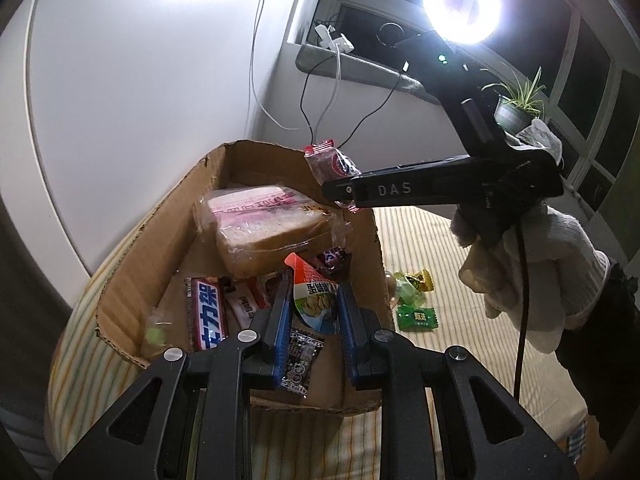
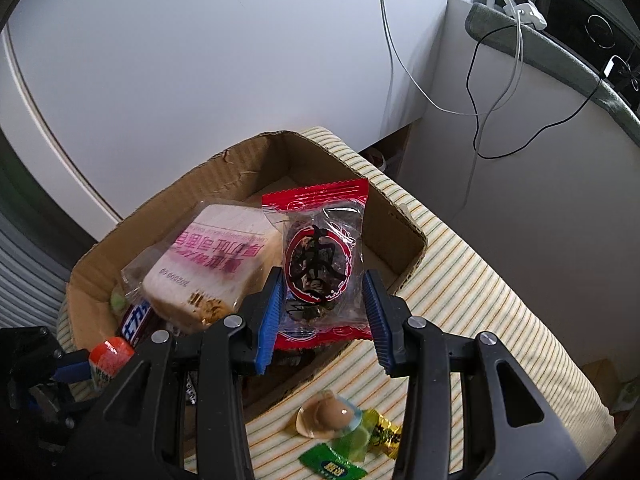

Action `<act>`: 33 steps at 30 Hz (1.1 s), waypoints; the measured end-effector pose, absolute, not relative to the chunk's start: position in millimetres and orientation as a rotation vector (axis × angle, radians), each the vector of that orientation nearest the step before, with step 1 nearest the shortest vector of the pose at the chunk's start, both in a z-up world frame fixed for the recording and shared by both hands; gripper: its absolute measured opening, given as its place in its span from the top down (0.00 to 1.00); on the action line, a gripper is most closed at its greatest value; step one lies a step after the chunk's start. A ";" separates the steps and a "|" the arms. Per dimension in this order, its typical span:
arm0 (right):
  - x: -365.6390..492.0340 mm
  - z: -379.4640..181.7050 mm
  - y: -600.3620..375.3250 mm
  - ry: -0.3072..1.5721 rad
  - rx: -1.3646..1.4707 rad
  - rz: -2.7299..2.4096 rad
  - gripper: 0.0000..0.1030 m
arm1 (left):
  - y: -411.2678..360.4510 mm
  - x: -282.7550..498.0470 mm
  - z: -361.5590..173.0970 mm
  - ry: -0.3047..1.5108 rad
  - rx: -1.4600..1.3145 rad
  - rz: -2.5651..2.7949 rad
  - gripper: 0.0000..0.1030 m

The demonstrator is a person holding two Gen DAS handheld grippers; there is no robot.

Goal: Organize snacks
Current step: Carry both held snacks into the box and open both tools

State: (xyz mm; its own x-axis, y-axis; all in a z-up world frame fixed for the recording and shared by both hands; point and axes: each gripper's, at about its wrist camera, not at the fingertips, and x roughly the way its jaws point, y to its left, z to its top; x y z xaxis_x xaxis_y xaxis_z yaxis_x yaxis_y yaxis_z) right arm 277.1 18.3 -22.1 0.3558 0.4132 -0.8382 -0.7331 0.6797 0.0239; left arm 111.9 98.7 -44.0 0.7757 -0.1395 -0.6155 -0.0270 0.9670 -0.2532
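My left gripper (image 1: 315,285) is shut on a small jelly cup (image 1: 316,304) with a red tab, held over the near part of an open cardboard box (image 1: 160,240). In the box lie a wrapped bread slice (image 1: 268,232), a chocolate bar (image 1: 206,316) and several small packets. My right gripper (image 2: 323,276) is shut on a clear snack packet with red ends (image 2: 322,256), above the box's (image 2: 240,168) near right side. From the left wrist view, that packet (image 1: 330,162) hangs over the box's far right corner, and a white-gloved hand (image 1: 528,264) grips the handle.
Box and snacks rest on a striped cloth (image 2: 472,280). Loose on it, right of the box, lie a brown jelly cup (image 2: 330,416), a green candy (image 2: 332,466) and a yellow candy (image 2: 386,432). A white wall, hanging cables (image 2: 480,112) and a ring light (image 1: 460,6) stand behind.
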 end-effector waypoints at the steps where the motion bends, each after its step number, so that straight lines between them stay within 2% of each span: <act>1: 278.1 -23.3 18.7 0.948 -0.390 0.761 0.60 | 98.3 111.7 -44.3 0.683 -0.254 -0.062 0.80; 15: 280.2 -24.8 20.8 0.946 -0.405 0.756 0.59 | 98.1 112.7 -42.3 0.682 -0.250 -0.056 0.79; 17: 279.6 -24.0 21.5 0.943 -0.408 0.752 0.56 | 98.5 112.3 -41.1 0.682 -0.251 -0.052 0.76; 19: 278.9 -22.3 21.8 0.933 -0.414 0.748 0.42 | 98.6 111.7 -40.3 0.679 -0.248 -0.047 0.67; 21: 277.3 -18.9 21.1 0.913 -0.416 0.740 0.34 | 99.2 110.8 -39.1 0.675 -0.247 -0.041 0.64; 28: 272.5 -8.8 13.4 0.893 -0.404 0.741 0.27 | 97.9 107.3 -35.6 0.668 -0.246 -0.040 0.64; 33: 266.2 1.7 -2.8 0.872 -0.382 0.738 0.26 | 93.4 102.2 -31.6 0.655 -0.251 -0.044 0.64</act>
State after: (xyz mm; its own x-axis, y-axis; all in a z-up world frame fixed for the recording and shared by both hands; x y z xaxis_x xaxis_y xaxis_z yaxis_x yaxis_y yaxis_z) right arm 266.2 -2.8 1.7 0.4225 0.4248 -0.8006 -0.7196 0.6943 -0.0113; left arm 102.2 93.4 -31.6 0.7931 -0.1198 -0.5971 -0.0382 0.9688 -0.2450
